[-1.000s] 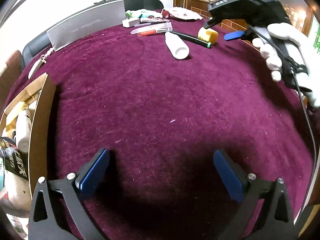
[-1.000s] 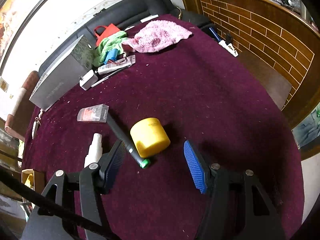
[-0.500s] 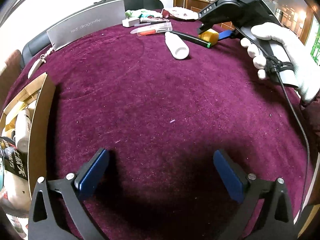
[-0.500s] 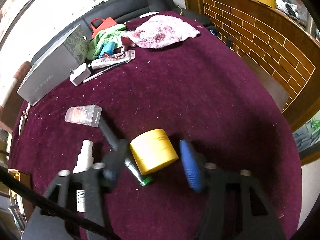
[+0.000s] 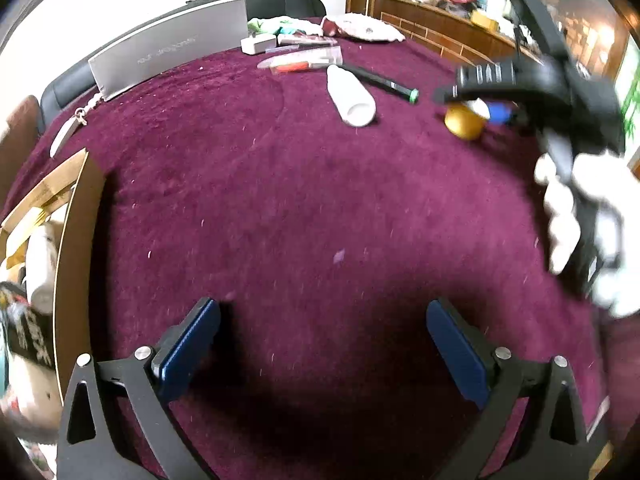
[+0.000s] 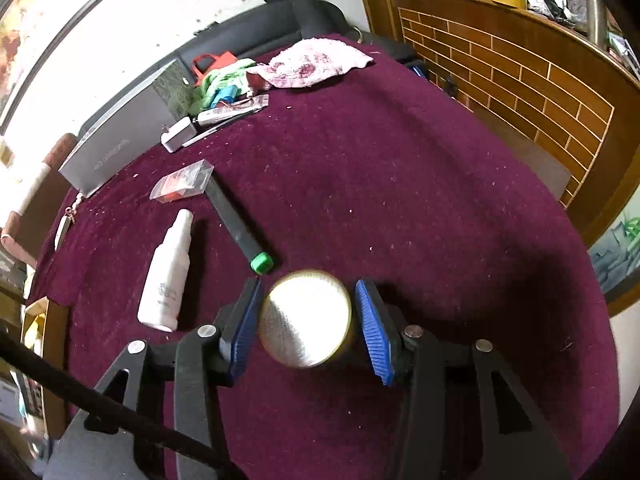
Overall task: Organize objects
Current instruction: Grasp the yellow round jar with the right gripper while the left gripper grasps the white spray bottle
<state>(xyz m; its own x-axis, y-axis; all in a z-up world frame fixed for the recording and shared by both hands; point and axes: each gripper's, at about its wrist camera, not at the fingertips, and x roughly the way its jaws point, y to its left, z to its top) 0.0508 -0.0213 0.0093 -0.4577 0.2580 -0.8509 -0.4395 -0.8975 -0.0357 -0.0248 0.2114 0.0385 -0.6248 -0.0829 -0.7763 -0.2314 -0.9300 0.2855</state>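
A yellow jar (image 6: 306, 318) sits between the blue pads of my right gripper (image 6: 308, 286), which is shut on it, with the jar's pale round end facing the camera. The left wrist view shows the same jar (image 5: 464, 120) tilted and held just above the maroon cloth (image 5: 304, 200) at the far right, in the right gripper (image 5: 476, 108) carried by a white-gloved hand (image 5: 576, 216). My left gripper (image 5: 322, 312) hangs open low over bare cloth with nothing between its fingers.
A white spray bottle (image 6: 166, 276) and a black tube with a green cap (image 6: 238, 224) lie left of the jar. A clear packet (image 6: 180, 182), grey box (image 6: 116, 148) and pink towel (image 6: 316, 64) lie farther back. A filled cardboard box (image 5: 68, 248) stands at the left edge.
My right gripper has closed on the yellow jar, lifted and tipped it, and carried it away from the black tube. The left gripper has not moved.
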